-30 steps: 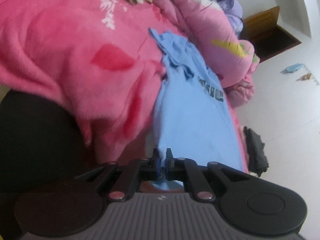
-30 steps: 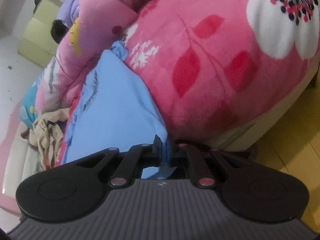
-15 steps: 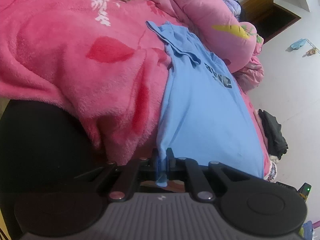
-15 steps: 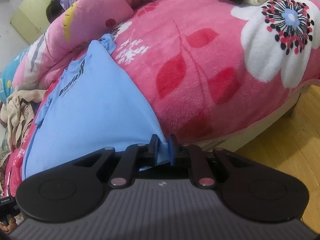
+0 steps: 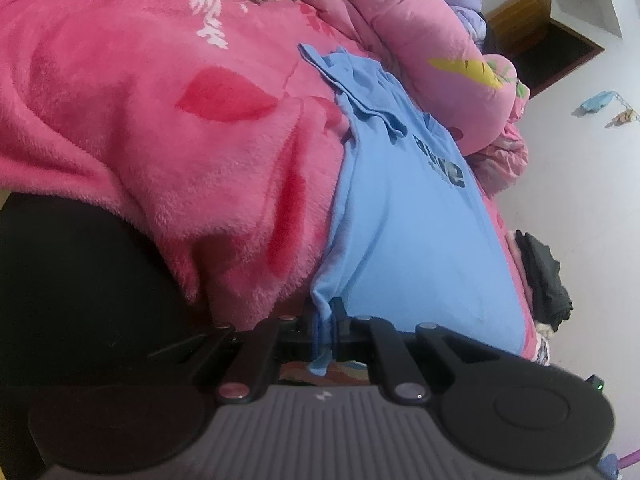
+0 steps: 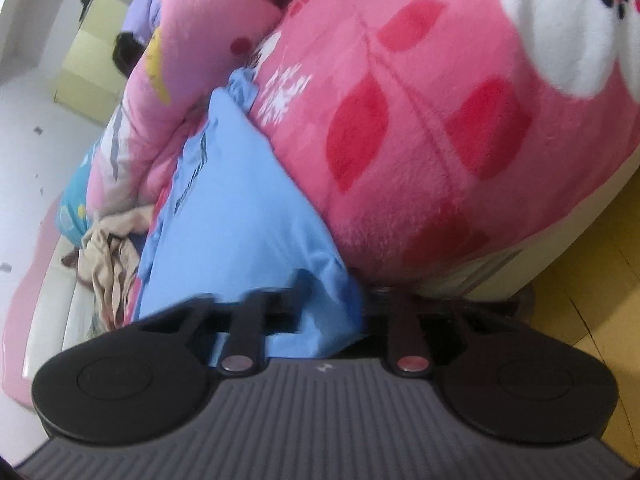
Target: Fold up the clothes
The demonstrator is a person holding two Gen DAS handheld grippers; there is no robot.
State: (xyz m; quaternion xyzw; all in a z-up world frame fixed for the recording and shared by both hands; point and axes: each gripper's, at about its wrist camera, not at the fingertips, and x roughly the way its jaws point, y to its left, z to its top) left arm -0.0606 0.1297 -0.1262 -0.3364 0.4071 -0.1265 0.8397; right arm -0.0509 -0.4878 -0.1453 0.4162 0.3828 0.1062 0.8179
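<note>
While the light blue T-shirt (image 5: 404,216) lies spread across the pink floral blanket (image 5: 152,120), running from 6 toward 12 o'clock in my left view, I see my left gripper (image 5: 325,318) pinching its near hem corner. In my right view the right gripper (image 6: 332,300) sits at 6 o'clock with the shirt's other corner bunched over its fingers; it is blurred, so I cannot tell how they stand. A rolled pink quilt (image 5: 432,40) lies just beyond the shirt.
</note>
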